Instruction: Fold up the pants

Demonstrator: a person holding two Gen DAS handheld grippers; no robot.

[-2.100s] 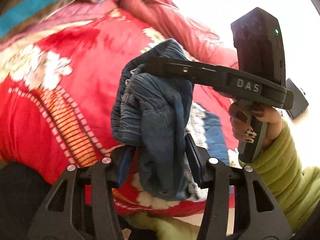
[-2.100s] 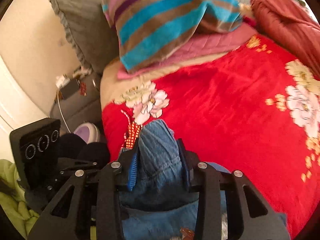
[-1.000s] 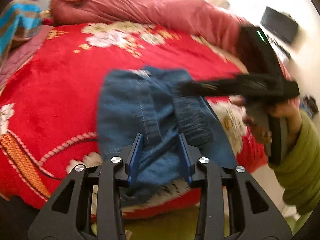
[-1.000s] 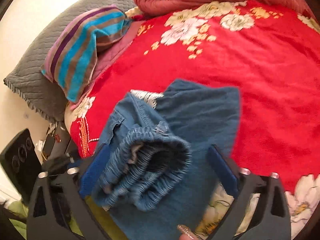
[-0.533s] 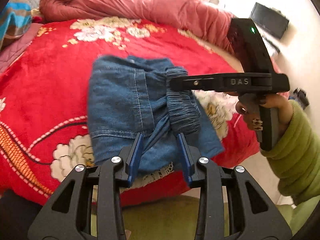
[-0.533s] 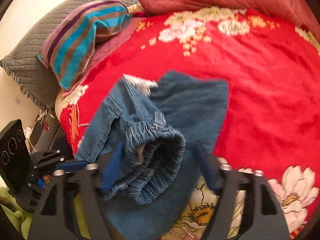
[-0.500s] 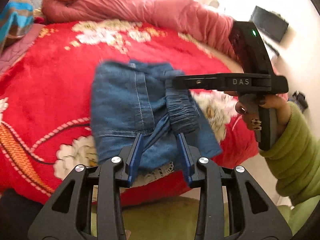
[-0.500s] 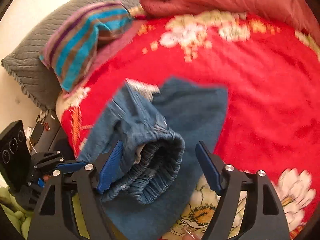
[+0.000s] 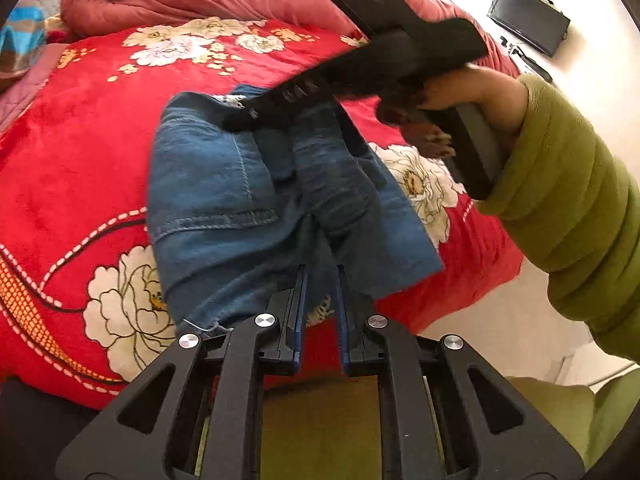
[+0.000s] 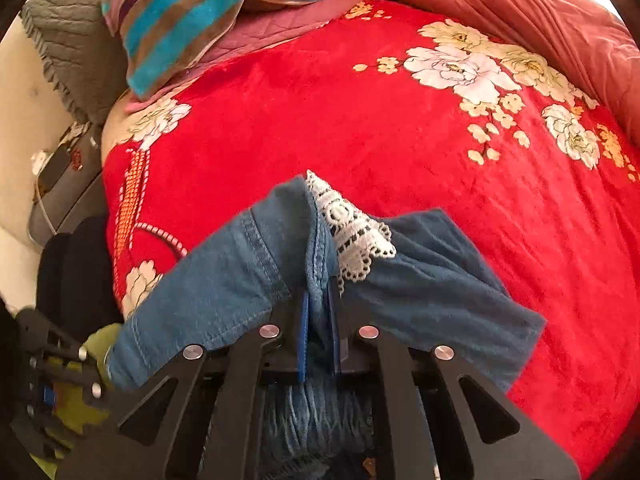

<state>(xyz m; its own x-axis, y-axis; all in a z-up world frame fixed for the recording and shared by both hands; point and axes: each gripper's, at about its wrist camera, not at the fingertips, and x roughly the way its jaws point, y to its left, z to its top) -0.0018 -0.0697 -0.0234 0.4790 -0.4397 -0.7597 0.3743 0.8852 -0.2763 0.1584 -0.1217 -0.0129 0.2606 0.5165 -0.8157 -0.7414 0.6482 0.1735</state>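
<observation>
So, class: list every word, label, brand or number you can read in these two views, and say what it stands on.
None can be read.
Right gripper: raised marks on its body, too blurred to read.
Jeans, blanket, monitor: no lettering visible.

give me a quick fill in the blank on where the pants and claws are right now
The denim pants lie on a ____ floral blanket.
The right claw is shut on a fold beside the white ____ trim.
The left claw is shut on the pants at their edge ____ to its camera.
The pillow at the head of the bed is ____.

Missing words: red; lace; nearest; striped
</observation>
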